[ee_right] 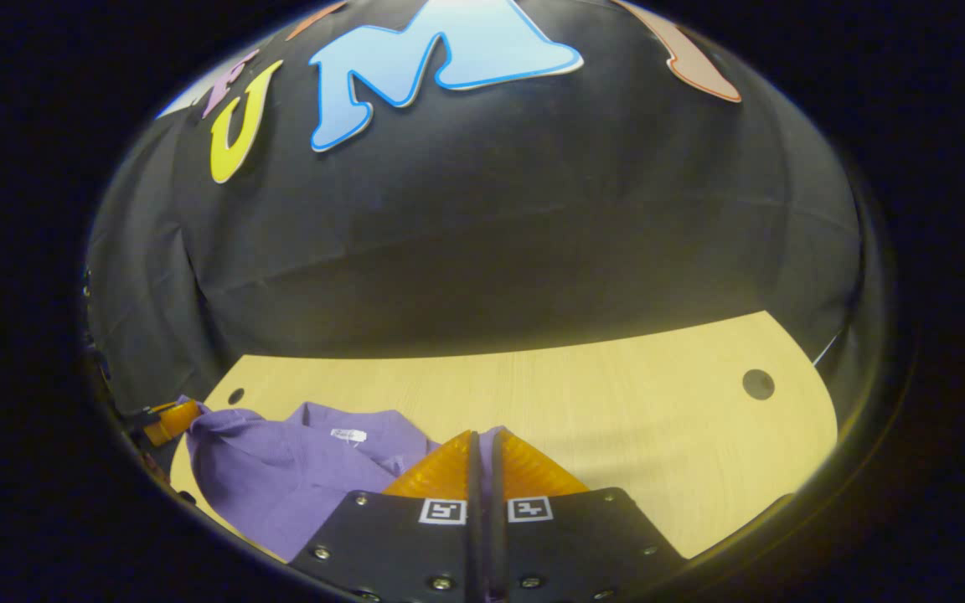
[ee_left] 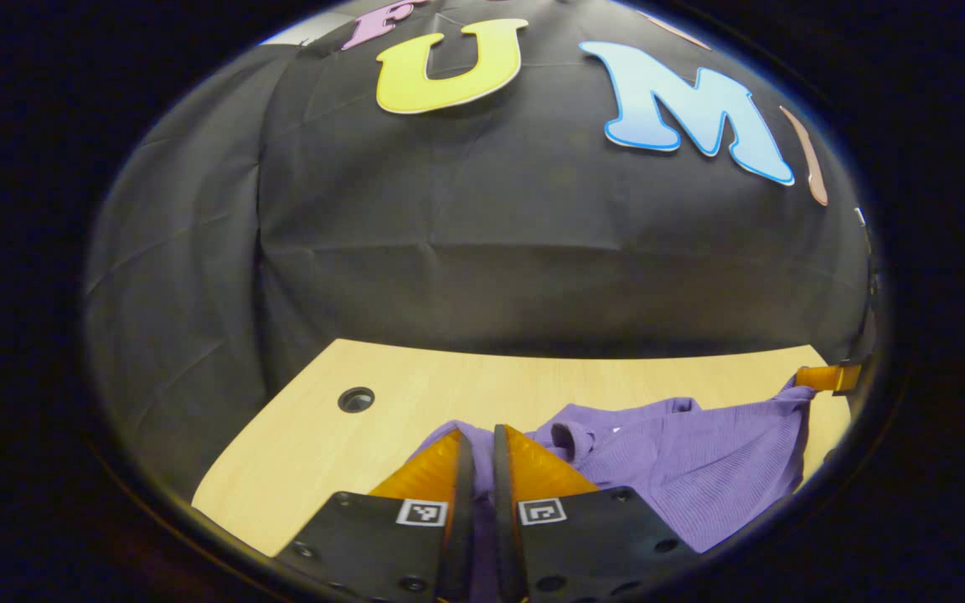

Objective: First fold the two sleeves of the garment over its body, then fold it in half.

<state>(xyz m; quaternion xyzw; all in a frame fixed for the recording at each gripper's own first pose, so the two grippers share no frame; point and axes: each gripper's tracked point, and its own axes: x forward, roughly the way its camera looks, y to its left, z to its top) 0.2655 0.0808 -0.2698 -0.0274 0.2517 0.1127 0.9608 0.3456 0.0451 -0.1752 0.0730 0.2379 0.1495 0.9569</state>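
Note:
A purple ribbed garment point(ee_left: 683, 456) with a collar hangs bunched over the light wooden table point(ee_left: 415, 381). In the left gripper view my left gripper point(ee_left: 482, 448) is shut, with purple cloth pinched between its fingers. The right gripper point(ee_left: 826, 378) shows far off at the right edge, holding up a corner of the cloth. In the right gripper view my right gripper point(ee_right: 482, 448) is shut on a strip of the garment point(ee_right: 298, 473), which spreads to the left with its neck label up. The left gripper point(ee_right: 168, 419) grips the garment's far end there.
The table point(ee_right: 616, 402) runs back to the black cloth wall. It has round cable holes: one at the left point(ee_left: 355, 399) in the left gripper view, and one at the right point(ee_right: 757, 383) and one at the left point(ee_right: 235, 395) in the right gripper view. Bare wood lies behind the garment.

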